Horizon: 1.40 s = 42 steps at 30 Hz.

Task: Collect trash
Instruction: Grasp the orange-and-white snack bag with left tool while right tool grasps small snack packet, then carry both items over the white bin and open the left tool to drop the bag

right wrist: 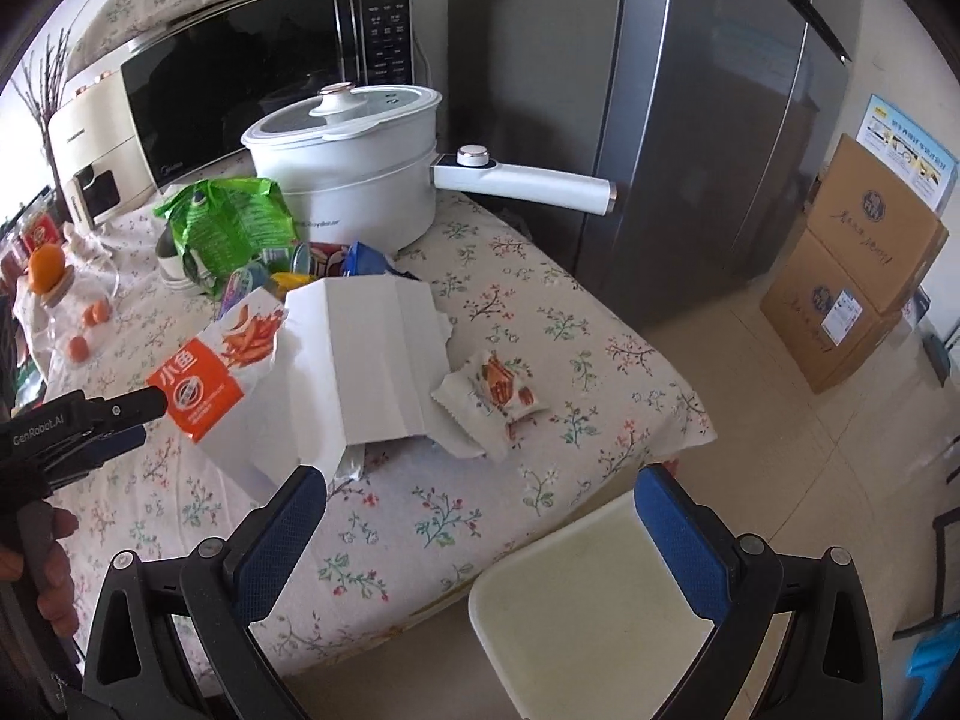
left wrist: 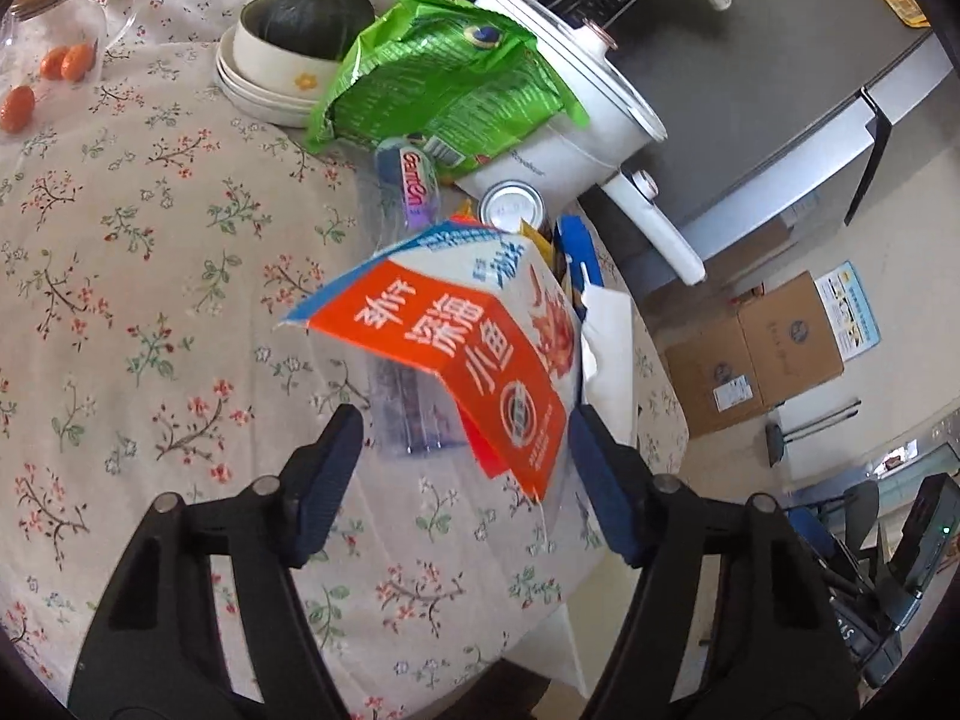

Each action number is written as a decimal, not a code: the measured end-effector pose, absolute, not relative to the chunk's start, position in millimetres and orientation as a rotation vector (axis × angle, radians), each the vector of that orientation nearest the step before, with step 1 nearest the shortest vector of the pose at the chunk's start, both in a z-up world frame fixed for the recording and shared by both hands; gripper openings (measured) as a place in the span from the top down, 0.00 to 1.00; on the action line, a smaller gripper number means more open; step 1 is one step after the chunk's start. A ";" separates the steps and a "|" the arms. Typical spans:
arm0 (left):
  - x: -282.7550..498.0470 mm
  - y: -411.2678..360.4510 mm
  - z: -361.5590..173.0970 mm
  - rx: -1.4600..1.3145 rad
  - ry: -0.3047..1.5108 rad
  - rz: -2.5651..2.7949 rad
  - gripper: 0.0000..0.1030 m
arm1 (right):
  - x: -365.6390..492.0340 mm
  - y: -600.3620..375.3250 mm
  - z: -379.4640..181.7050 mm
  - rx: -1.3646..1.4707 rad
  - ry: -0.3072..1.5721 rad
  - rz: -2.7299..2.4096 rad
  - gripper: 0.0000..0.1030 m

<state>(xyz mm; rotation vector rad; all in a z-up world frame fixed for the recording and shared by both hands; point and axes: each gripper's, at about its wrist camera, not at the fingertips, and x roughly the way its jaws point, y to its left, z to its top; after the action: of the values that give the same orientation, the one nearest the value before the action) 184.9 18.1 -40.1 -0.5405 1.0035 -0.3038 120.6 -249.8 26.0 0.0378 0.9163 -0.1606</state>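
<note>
An orange and white snack box lies torn open on the floral tablecloth; it also shows in the right wrist view. My left gripper is open, its fingers either side of the box's near corner, not closed on it. A crushed clear plastic bottle, a can, a green snack bag and blue wrappers lie behind the box. A small snack packet lies to the box's right. My right gripper is open and empty above the table's front edge.
A white electric pot with a long handle stands at the back, before a microwave. A squash in stacked bowls and small oranges sit on the left. A white stool stands below the table edge. Cardboard boxes stand beside the fridge.
</note>
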 end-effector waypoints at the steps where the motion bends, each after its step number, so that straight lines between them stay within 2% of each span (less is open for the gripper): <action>1: 187.4 19.3 -43.9 -0.564 0.998 -0.294 0.39 | 124.8 -252.9 25.0 0.059 0.922 -0.165 0.00; 2: 188.9 20.6 -47.6 -0.599 0.995 -0.293 0.47 | 129.0 -256.6 23.8 0.089 0.931 -0.165 0.00; 6: 194.6 32.1 -59.4 -0.763 0.980 -0.312 0.71 | 142.8 -268.8 16.7 0.185 0.962 -0.166 0.00; 7: 196.2 32.8 -60.9 -0.782 0.978 -0.324 0.81 | 145.6 -270.7 13.9 0.203 0.972 -0.165 0.00; 13: 189.2 30.3 -41.5 -0.771 0.926 -0.386 0.95 | 160.0 -283.3 -4.6 0.255 1.028 -0.184 0.03; 21: 166.2 21.1 3.6 -0.560 0.890 -0.416 0.98 | 177.4 -293.8 -31.7 0.316 1.083 -0.136 0.25; 33: 133.1 37.1 40.8 -0.399 0.805 -0.396 0.99 | 220.3 -270.5 -76.1 0.228 1.104 -0.132 0.38; 36: 128.6 42.0 43.4 -0.390 0.795 -0.394 0.99 | 227.4 -269.7 -83.3 0.220 1.103 -0.124 0.44; 38: 127.3 44.7 45.2 -0.382 0.787 -0.394 0.99 | 228.5 -269.4 -81.2 0.215 1.086 -0.118 0.60; 39: 126.9 45.9 45.8 -0.377 0.784 -0.393 0.99 | 228.6 -268.1 -80.3 0.206 1.084 -0.111 0.72; 42: 124.8 48.8 48.2 -0.371 0.770 -0.375 0.99 | 227.5 -265.5 -80.2 0.168 1.089 -0.108 0.83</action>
<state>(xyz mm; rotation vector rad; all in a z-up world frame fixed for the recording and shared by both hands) 124.8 48.8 48.2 -0.3711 0.7696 -0.3753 227.5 -265.5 -80.2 0.1683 1.0885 -0.1080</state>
